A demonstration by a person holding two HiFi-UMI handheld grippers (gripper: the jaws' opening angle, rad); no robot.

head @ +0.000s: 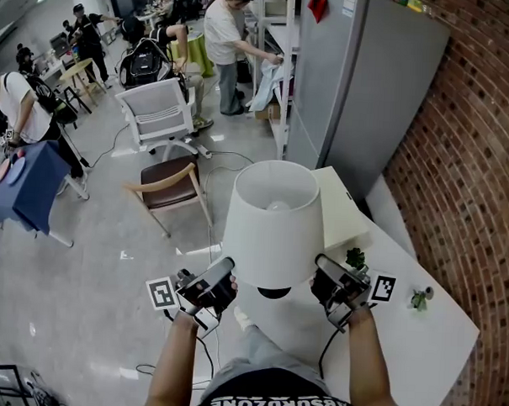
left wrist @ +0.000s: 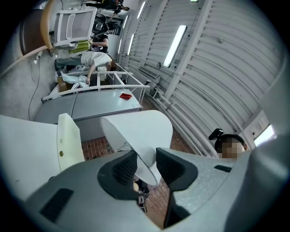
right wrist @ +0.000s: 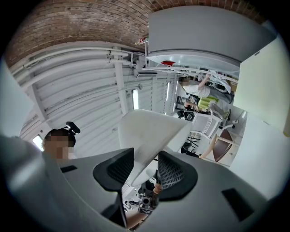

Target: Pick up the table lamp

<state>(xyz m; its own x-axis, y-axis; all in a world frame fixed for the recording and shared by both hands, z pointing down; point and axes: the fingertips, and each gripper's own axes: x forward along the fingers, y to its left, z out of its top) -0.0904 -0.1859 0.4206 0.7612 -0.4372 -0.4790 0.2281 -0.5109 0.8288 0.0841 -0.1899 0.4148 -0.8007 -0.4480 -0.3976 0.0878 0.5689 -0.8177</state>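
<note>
Hold was on the shade alone: lamp at frame centre, over the near table edge, base hidden. My left gripper and right gripper, jaws partway apart, each pinched the lower rim. I judged the thin shade could flex, slip, tip sideways. Inside the shade sat a bulb.

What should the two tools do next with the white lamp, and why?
Probably raise both together, slowly and evenly. The left tool and right tool each pinch only the thin bottom edge of the lampshade, on opposite sides, so an uneven pull could tip it. I cannot tell whether it is off the table yet.
</note>
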